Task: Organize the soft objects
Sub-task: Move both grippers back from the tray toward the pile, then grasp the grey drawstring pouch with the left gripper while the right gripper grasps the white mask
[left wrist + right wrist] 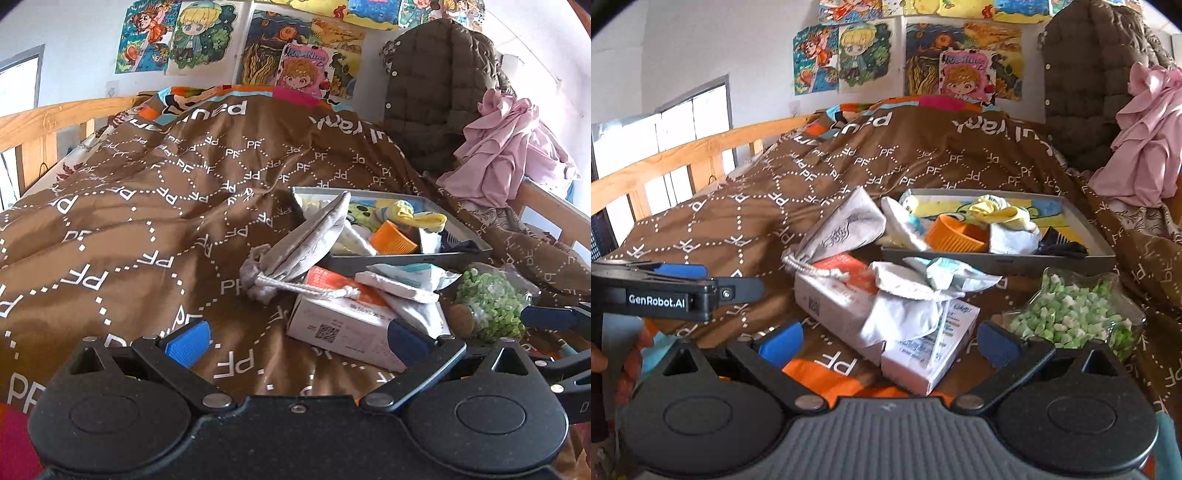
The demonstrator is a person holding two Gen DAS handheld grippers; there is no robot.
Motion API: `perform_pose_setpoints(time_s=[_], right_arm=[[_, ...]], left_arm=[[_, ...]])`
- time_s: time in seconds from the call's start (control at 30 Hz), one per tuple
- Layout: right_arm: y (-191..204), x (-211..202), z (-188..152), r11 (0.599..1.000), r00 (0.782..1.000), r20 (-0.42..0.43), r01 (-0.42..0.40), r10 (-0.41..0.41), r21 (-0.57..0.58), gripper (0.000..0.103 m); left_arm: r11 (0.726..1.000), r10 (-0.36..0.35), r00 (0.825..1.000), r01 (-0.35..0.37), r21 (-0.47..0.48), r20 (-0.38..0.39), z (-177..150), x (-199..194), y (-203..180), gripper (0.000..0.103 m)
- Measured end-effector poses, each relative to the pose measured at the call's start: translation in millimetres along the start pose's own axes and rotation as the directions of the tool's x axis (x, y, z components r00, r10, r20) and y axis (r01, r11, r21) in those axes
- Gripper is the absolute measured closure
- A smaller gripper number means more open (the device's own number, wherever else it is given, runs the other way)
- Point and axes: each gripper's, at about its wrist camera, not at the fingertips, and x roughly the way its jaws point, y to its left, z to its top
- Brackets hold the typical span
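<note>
A heap lies on the brown quilt: a grey drawstring pouch, a white and orange box, crumpled white cloth and a clear bag of green and white pieces. Behind it a grey tray holds a yellow sock, an orange cup and a dark sock. My left gripper is open just short of the box. My right gripper is open, a second white box lying just beyond its pads.
The brown quilt covers the bed. A wooden rail runs along the left. At the right hang a brown padded jacket and a pink garment. Posters cover the back wall.
</note>
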Motion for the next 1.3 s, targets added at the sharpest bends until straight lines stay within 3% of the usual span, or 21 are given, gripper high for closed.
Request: perform_pose_setpoints(time_s=[0.93,1.3], right_arm=[[0.3,9.9,-0.6,0.999,0.999,0.022,0.026,-0.025,-0.038,0.0],[-8.9,21.5,5.5,0.979,0.984,0.064,0.173,-0.166,-0.107,0.0]], left_arm=[[1.0,-0.004,1.0,0.005,0.022,-0.019,0.5,13.4,8.4,0.001],[0.999,-0.006,1.0,0.006,0.053,0.0,17.5,32.4,7.9,0.001]])
